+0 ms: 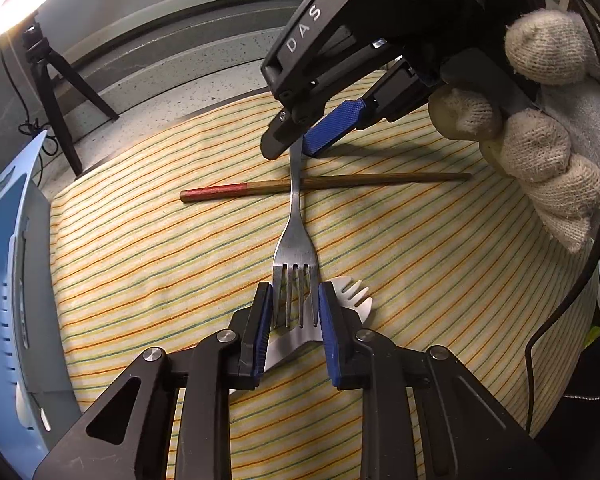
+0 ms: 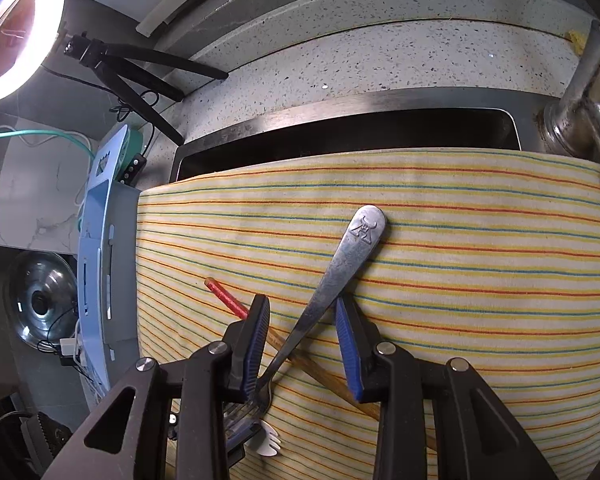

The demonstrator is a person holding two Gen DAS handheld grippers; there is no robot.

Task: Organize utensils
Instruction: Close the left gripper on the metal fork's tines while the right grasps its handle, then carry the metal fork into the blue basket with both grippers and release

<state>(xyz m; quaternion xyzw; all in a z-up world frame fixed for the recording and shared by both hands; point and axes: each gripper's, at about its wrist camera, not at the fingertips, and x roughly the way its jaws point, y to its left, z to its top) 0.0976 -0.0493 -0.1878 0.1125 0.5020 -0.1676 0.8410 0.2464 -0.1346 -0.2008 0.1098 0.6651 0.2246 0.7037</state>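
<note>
A steel fork (image 1: pixel 296 216) lies on the striped cloth (image 1: pixel 140 240), crossing over a wooden chopstick with a red end (image 1: pixel 228 193). My left gripper (image 1: pixel 294 292) is shut on the fork's head, with a blue pad against each side of the tines. A white plastic spork (image 1: pixel 354 292) lies under that gripper. My right gripper (image 2: pixel 302 300), held by a gloved hand (image 1: pixel 540 148), straddles the fork's handle (image 2: pixel 340 264). Its jaws are open, with the handle running slantwise between the pads. The chopstick (image 2: pixel 228 298) passes beneath them.
A blue slotted utensil holder (image 1: pixel 4 280) stands off the cloth's left edge. Beyond the cloth are the sink (image 2: pixel 340 132), the tap (image 2: pixel 580 92), a black tripod (image 1: pixel 56 92) and a bright ring lamp. A steel lid (image 2: pixel 40 300) sits lower left.
</note>
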